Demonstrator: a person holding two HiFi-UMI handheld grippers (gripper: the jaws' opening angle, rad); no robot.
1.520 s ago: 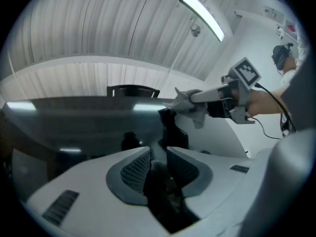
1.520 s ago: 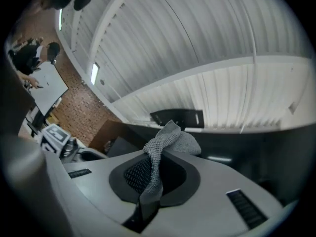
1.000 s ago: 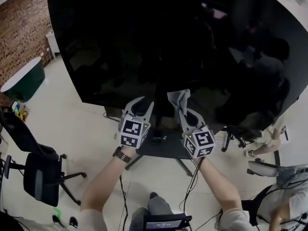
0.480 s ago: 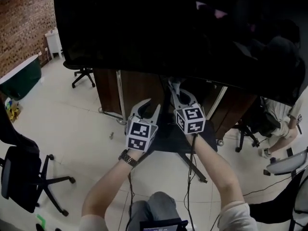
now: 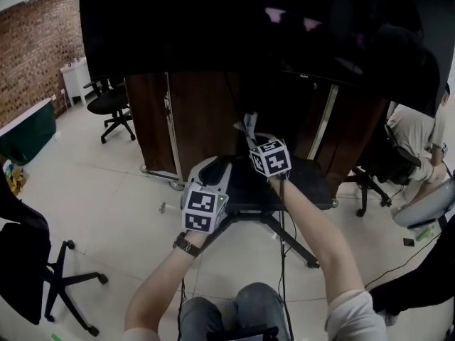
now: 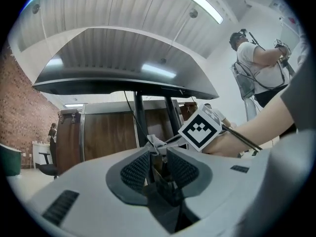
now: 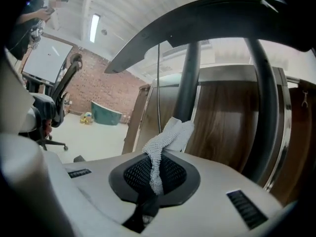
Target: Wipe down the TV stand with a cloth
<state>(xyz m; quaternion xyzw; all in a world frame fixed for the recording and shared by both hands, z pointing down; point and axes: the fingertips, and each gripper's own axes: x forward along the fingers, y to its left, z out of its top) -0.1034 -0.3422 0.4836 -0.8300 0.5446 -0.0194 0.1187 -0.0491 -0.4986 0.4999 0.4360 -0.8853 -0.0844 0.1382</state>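
Your right gripper [image 5: 252,138] has its fingers pressed together on a grey cloth [image 5: 248,123]. In the right gripper view a knotted strip of the cloth runs down between the pads and its loose end sticks out past the tips. The cloth is up by the black poles of the TV stand [image 5: 313,180], above its dark base and under the big black screen [image 5: 249,27]. I cannot tell whether the cloth touches a pole. Your left gripper [image 5: 215,164] sits lower and nearer you, beside the base. Its fingers are parted by a narrow gap and hold nothing. A brown wooden cabinet [image 5: 195,123] stands behind the stand.
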